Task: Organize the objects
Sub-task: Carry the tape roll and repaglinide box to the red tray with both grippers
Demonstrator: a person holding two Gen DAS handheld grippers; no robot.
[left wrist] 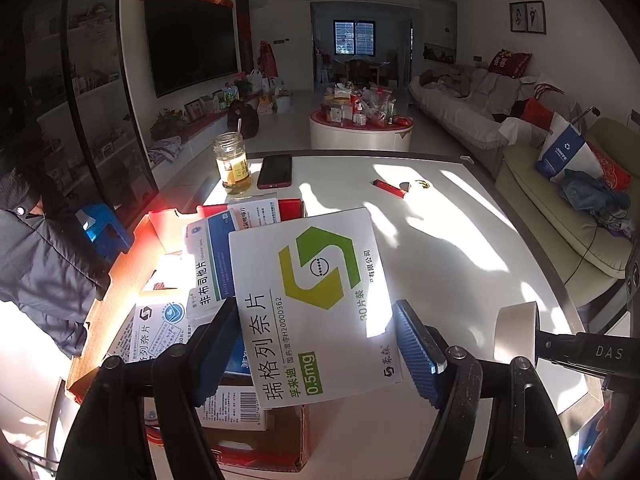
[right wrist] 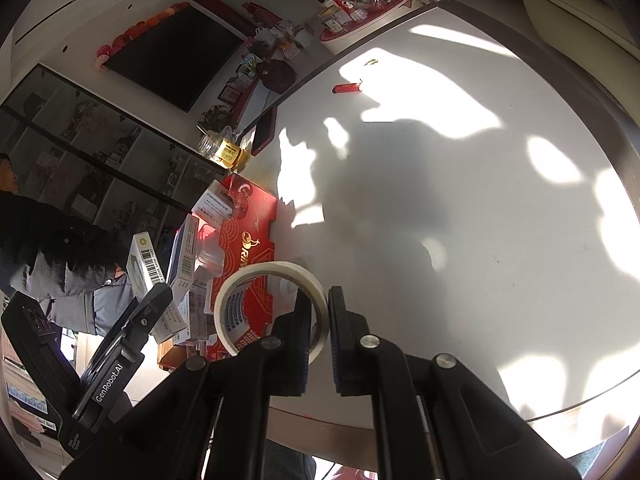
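Observation:
My left gripper (left wrist: 316,340) is shut on a white medicine box with a green and yellow logo (left wrist: 316,300), held above a red cardboard box (left wrist: 168,240) that holds several other medicine boxes (left wrist: 208,256). My right gripper (right wrist: 320,320) is shut on the wall of a white tape roll (right wrist: 272,276), held just above the white table beside the red box (right wrist: 248,248). The tape roll also shows in the left wrist view (left wrist: 516,332). The held medicine box shows edge-on in the right wrist view (right wrist: 140,264).
On the white table (left wrist: 460,248) stand a glass jar of yellow liquid (left wrist: 233,164), a dark red phone (left wrist: 275,171) and a red lighter (left wrist: 390,188). A person in a dark jacket (left wrist: 36,248) is at the left. A sofa (left wrist: 560,216) is at the right.

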